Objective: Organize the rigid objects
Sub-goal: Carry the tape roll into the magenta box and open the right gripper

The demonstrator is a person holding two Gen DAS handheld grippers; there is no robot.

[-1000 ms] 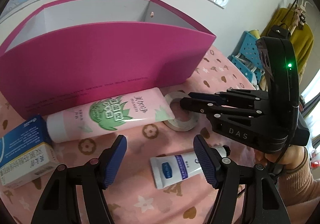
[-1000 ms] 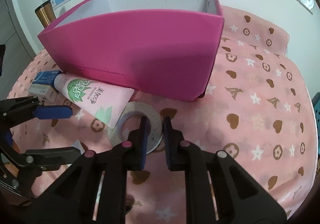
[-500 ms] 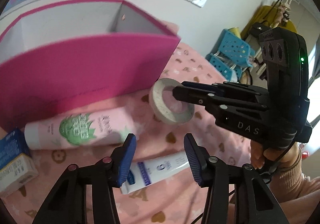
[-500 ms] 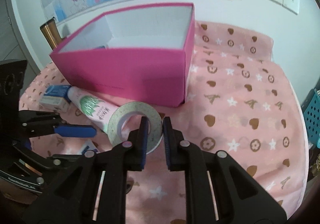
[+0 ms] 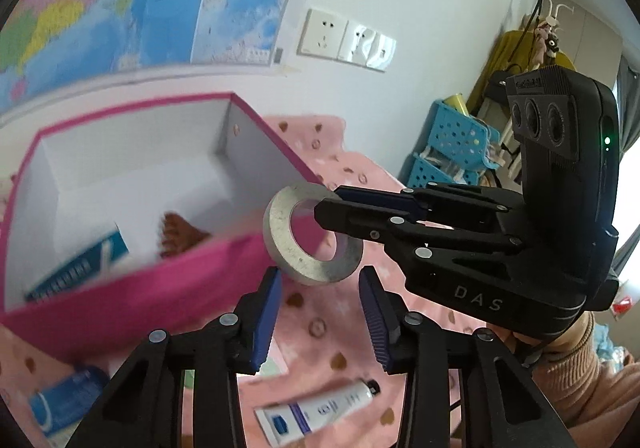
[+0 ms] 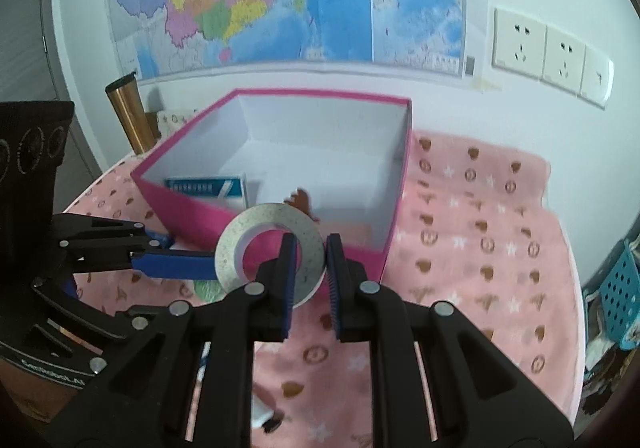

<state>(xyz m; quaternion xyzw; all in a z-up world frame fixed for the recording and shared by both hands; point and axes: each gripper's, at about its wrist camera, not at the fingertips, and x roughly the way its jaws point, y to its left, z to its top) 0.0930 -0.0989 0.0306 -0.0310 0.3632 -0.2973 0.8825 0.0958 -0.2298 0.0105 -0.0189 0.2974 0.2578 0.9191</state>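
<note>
My right gripper is shut on a grey tape roll and holds it in the air just in front of the pink box. In the left wrist view the tape roll hangs from the right gripper beside the box's near corner. The pink box is open, with a blue-and-white carton and a brown item inside. My left gripper is open and empty, below the roll. A white tube lies on the cloth beneath it.
The table has a pink patterned cloth. A blue carton lies at the lower left. A metal tumbler stands behind the box at the wall. Blue baskets stand off the table's right side.
The right gripper has lifted the tape roll off the cloth up to the box's rim height. The left gripper has risen too, and its jaws have narrowed while staying open.
</note>
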